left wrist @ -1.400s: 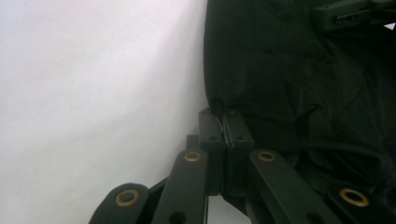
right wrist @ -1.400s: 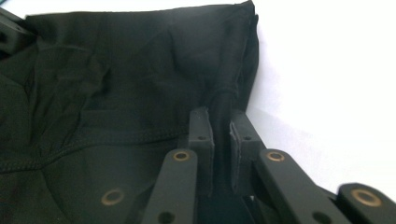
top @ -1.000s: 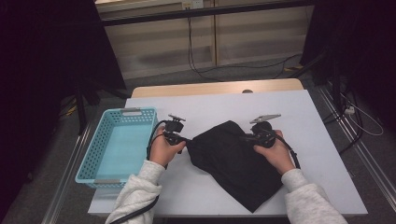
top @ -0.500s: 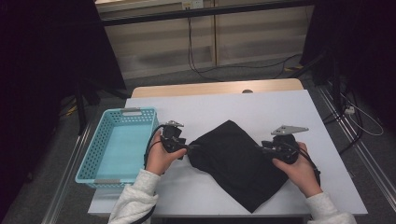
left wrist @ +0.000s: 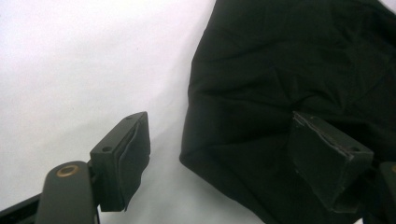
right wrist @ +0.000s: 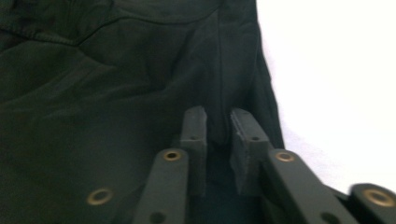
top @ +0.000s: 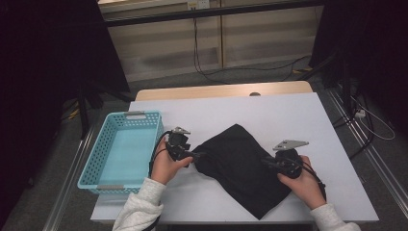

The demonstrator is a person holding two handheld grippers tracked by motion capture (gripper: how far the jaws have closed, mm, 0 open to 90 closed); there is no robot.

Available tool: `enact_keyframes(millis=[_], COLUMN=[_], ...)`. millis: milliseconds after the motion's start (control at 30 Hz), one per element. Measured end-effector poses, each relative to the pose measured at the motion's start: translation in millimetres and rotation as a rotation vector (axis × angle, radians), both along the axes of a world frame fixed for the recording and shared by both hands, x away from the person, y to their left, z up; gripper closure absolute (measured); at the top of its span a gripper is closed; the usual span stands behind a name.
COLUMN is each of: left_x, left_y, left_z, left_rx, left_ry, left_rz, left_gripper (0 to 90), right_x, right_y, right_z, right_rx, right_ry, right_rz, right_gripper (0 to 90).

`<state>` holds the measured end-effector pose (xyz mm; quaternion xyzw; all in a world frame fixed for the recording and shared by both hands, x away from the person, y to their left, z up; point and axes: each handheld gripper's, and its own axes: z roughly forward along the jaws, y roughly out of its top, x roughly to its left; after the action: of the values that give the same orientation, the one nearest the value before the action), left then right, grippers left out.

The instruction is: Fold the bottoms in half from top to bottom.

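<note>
- A black cloth (top: 243, 168) lies rumpled on the near half of the white table (top: 298, 115), a person's two hands working it from opposite sides with handheld grippers.
- The left gripper (top: 196, 155) sits at the cloth's left corner. Its jaws have just been opening and now stand wide in the left gripper view, one pad over bare tabletop and the other over the fabric (left wrist: 289, 70), neither pressing on it.
- The right gripper (top: 265, 161) is at the cloth's right edge. Its jaws have just been closing and stand narrow in the right gripper view, a slim gap between the pads (right wrist: 246, 135) with dark fabric (right wrist: 93, 93) under and around them; whether a fold is truly pinched cannot be told.
- The work in hand looks like folding or regrasping: the left side appears released while the right takes a new hold.
- The next move likely calls for the right gripper to secure the edge, then the left to pick a fresh corner.
- The cloth's near tip reaches close to the table's front edge. Bare table lies beyond it and to the right. A turquoise basket (top: 91, 171) stands just left of the left hand (top: 166, 166), limiting sweep that way.
</note>
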<state>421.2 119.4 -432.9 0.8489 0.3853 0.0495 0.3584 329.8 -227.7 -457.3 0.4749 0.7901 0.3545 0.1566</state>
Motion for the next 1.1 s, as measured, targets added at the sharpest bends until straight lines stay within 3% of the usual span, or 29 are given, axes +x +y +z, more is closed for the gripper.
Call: enact_keyframes(millis=[100,300,533,1100], left_x=[-0.4,-0.2,-2.6,0.1], left_y=[0.2,2.5,0.8,-5.5], left_z=[1.0,4.5,6.8,5.7], left_rx=[-0.002,-0.012,-0.036,-0.050], left_ry=[-0.003,-0.010,-0.028,-0.017], left_rz=[-0.002,0.007,0.010,0.008], left_gripper=[21.8,21.1,20.1,18.5], right_x=[0.1,-2.3,-11.6,-31.5], right_y=[0.6,-2.4,-19.1,-34.2], right_z=[-2.2,4.7,16.0,21.4], right_rx=[0.031,0.047,0.081,0.105], right_ry=[0.003,0.012,0.017,0.032], right_rz=[-0.013,-0.010,-0.014,-0.023], right_gripper=[82.5,83.2,83.3,83.3])
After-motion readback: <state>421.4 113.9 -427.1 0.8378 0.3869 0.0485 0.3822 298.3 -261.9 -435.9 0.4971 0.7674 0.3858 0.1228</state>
